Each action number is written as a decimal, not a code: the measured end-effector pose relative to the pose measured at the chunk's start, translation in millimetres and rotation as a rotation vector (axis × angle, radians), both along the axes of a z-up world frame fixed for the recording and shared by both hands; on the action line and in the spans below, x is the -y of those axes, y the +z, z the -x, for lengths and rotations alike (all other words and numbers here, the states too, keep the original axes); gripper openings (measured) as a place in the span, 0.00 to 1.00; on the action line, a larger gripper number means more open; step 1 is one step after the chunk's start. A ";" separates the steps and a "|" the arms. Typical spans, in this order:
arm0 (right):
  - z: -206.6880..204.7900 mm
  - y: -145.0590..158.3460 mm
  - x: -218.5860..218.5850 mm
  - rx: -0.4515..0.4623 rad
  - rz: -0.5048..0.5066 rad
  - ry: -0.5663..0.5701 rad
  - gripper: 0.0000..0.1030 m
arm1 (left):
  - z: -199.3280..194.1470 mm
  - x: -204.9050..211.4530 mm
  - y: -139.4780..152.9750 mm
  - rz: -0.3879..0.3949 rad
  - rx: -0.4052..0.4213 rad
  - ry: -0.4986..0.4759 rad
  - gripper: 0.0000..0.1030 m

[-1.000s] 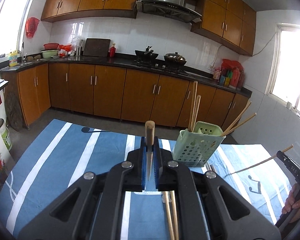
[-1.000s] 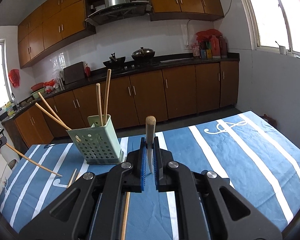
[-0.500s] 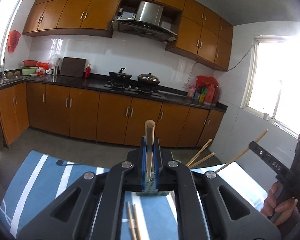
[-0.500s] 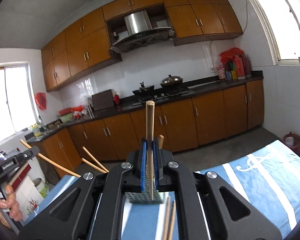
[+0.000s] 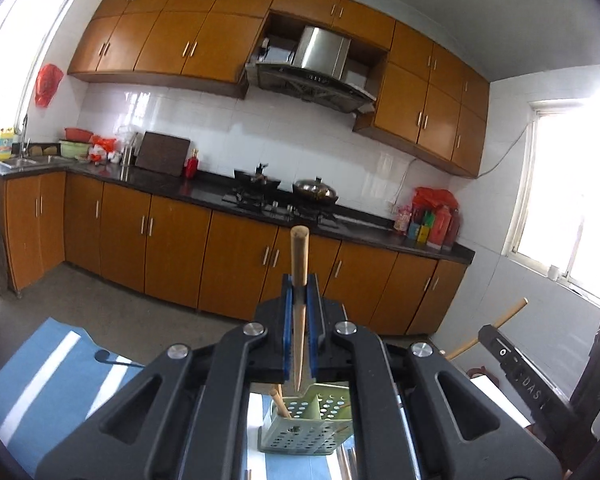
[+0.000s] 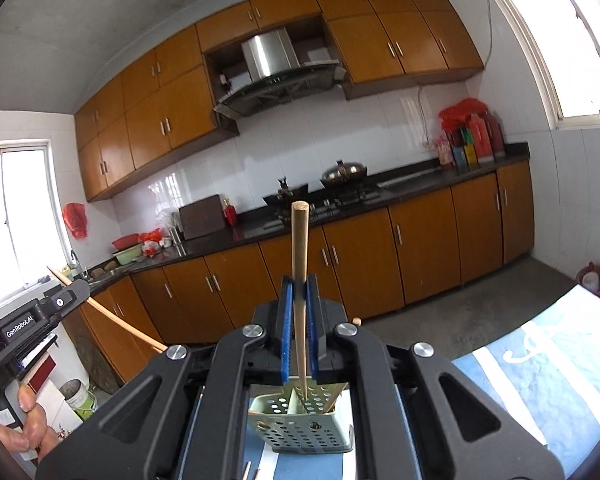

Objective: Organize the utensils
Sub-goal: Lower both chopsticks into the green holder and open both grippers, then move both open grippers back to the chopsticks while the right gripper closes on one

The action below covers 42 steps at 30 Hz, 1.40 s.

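My left gripper (image 5: 299, 300) is shut on a wooden chopstick (image 5: 299, 264) that stands upright, its thin tip just above the green perforated utensil holder (image 5: 304, 432). My right gripper (image 6: 299, 300) is shut on another chopstick (image 6: 300, 256), its lower tip reaching into the green holder (image 6: 300, 428). Other chopsticks lean inside the holder. Each gripper shows at the edge of the other's view, the right one in the left wrist view (image 5: 516, 376), the left one in the right wrist view (image 6: 40, 316).
The holder stands on a blue and white striped cloth (image 6: 540, 368). Loose chopsticks (image 6: 248, 472) lie on the cloth near the holder. Kitchen cabinets and a counter (image 5: 204, 192) run along the far wall.
Both grippers have risen and come over the holder, tilting their views upward. The chopsticks now hang point down above or inside the holder, which was farther ahead before.
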State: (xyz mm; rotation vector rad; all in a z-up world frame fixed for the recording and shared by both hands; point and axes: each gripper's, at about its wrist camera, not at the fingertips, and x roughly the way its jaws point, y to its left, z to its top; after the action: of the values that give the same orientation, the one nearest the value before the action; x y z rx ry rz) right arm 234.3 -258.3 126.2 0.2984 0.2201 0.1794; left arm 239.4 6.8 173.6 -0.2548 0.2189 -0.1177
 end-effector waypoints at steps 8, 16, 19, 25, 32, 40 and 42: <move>-16.5 -21.1 -4.7 -0.066 0.021 0.017 0.07 | -34.4 4.1 -36.5 0.020 -0.103 -0.040 0.07; -21.9 -25.5 -7.3 -0.105 0.030 0.042 0.08 | -46.8 11.0 -54.6 -0.017 -0.164 -0.068 0.07; -17.6 -23.7 -1.8 -0.108 0.014 0.039 0.08 | -42.3 10.0 -52.3 -0.037 -0.152 -0.064 0.07; -5.0 -15.0 2.8 -0.095 0.024 0.023 0.08 | -27.8 4.2 -40.8 -0.034 -0.131 -0.045 0.08; 15.5 -8.5 12.2 -0.101 0.035 -0.003 0.08 | 0.6 -5.9 -37.6 -0.043 -0.144 -0.016 0.09; 40.5 -75.1 33.8 -0.315 0.094 -0.004 0.08 | 43.2 -29.8 -83.4 -0.117 -0.259 -0.027 0.17; 38.4 -104.0 35.3 -0.401 0.103 0.002 0.08 | 47.3 -35.6 -108.6 -0.133 -0.322 -0.027 0.18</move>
State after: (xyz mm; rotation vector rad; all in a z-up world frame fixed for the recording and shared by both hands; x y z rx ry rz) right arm 195.9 -293.7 22.2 0.2295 0.6243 0.1079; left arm 192.1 42.5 65.0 -0.1371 0.5482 -0.0883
